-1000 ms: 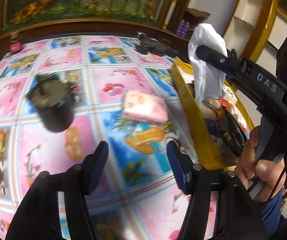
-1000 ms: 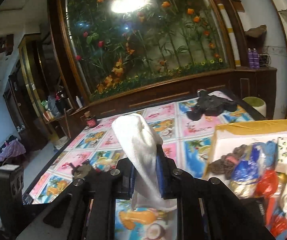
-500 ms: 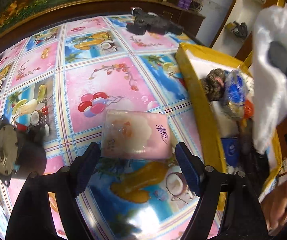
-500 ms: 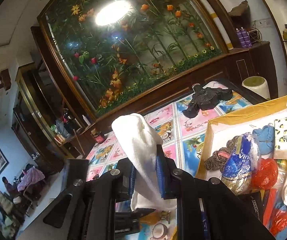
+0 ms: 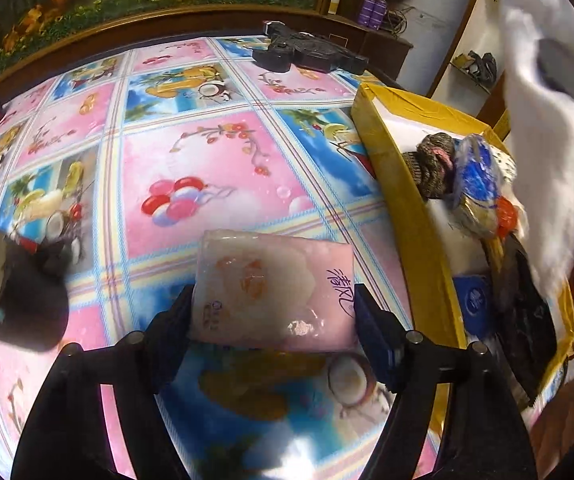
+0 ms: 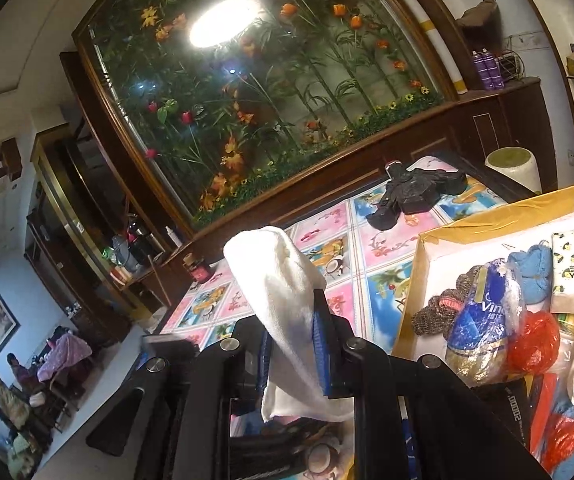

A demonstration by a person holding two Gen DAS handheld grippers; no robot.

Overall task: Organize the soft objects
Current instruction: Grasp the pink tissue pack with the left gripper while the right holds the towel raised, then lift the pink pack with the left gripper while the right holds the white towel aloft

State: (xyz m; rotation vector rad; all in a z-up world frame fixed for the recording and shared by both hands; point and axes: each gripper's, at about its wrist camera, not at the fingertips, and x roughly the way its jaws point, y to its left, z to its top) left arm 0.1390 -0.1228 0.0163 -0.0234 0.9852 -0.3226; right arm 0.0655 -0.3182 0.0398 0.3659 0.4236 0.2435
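A pink tissue pack (image 5: 273, 292) lies on the patterned tablecloth (image 5: 191, 168). My left gripper (image 5: 273, 320) is open, with one finger on each side of the pack's near end. My right gripper (image 6: 293, 344) is shut on a white folded towel (image 6: 283, 292) and holds it up in the air; the towel also shows at the right of the left wrist view (image 5: 547, 128). A yellow-rimmed box (image 5: 403, 200) holding several soft items stands to the right, also in the right wrist view (image 6: 419, 276).
A dark round motor-like object (image 5: 11, 288) sits on the table at the left. A black plastic item (image 5: 307, 50) lies at the far edge, also in the right wrist view (image 6: 411, 192). A small red jar (image 6: 198, 270) stands at the far left edge.
My left gripper has moved forward until the tissue pack sits between its open fingers. My right gripper has stayed raised with the towel, tilting slightly over the box.
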